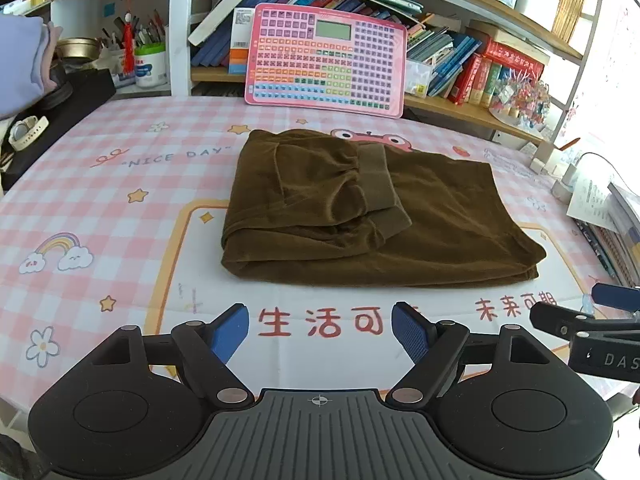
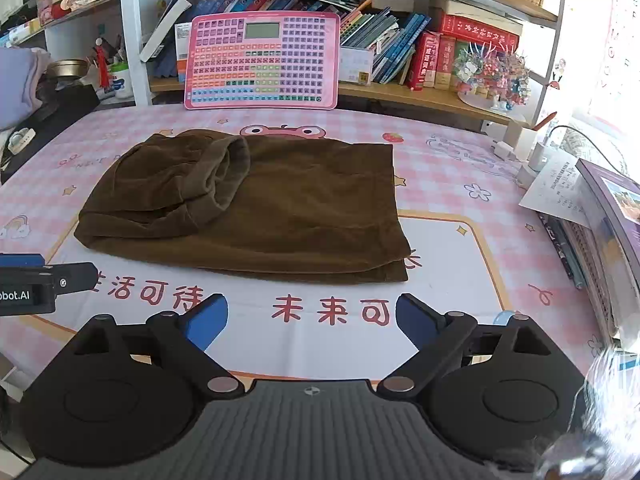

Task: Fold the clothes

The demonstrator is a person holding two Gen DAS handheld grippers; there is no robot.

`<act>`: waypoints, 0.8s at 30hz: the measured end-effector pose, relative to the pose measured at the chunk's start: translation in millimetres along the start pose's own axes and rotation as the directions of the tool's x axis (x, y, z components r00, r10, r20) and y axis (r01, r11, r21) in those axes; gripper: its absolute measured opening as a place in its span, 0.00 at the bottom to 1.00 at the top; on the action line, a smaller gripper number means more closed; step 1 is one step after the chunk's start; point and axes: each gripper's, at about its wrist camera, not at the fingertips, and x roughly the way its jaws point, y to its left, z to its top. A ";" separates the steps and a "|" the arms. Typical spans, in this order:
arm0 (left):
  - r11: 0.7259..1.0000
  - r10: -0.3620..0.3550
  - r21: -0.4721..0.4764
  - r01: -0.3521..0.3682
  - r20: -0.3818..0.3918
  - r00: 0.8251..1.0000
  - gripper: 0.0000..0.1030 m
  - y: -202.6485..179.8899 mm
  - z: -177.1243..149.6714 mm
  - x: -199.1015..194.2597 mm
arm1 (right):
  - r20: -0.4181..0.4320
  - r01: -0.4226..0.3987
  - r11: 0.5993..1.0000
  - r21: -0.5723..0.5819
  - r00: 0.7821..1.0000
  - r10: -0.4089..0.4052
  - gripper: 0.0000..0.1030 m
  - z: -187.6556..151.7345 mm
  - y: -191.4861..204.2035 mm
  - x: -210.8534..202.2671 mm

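Note:
A brown velvety garment (image 1: 360, 216) lies folded into a rough rectangle in the middle of the table, with a ribbed cuff on top. It also shows in the right wrist view (image 2: 260, 208). My left gripper (image 1: 320, 330) is open and empty, just in front of the garment's near edge. My right gripper (image 2: 312, 320) is open and empty, also in front of the garment, nearer its right corner. Each gripper shows at the edge of the other's view: the right one (image 1: 600, 320) and the left one (image 2: 40, 284).
The table has a pink checked cloth (image 1: 120, 208). A pink keyboard-style board (image 1: 326, 58) leans on the bookshelf behind. Books and papers (image 2: 592, 216) are stacked at the right edge. A watch (image 1: 26, 132) and dark items lie at the far left.

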 end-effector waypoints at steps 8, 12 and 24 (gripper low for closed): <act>0.997 0.071 -0.017 -0.072 -0.027 0.997 0.79 -20.8 7.5 15.7 | -0.008 -0.049 0.999 0.007 0.999 0.049 0.95 6.3 -25.4 21.3; 0.992 0.116 -0.042 -0.117 -0.034 0.993 0.79 -38.6 14.2 25.0 | -0.019 -0.095 0.995 -0.003 0.995 0.095 0.96 14.5 -44.8 37.3; 0.967 0.225 -0.121 -0.223 0.000 0.974 0.84 -97.1 33.5 46.3 | -0.125 -0.334 0.930 0.155 0.927 0.354 0.94 60.3 -139.9 94.6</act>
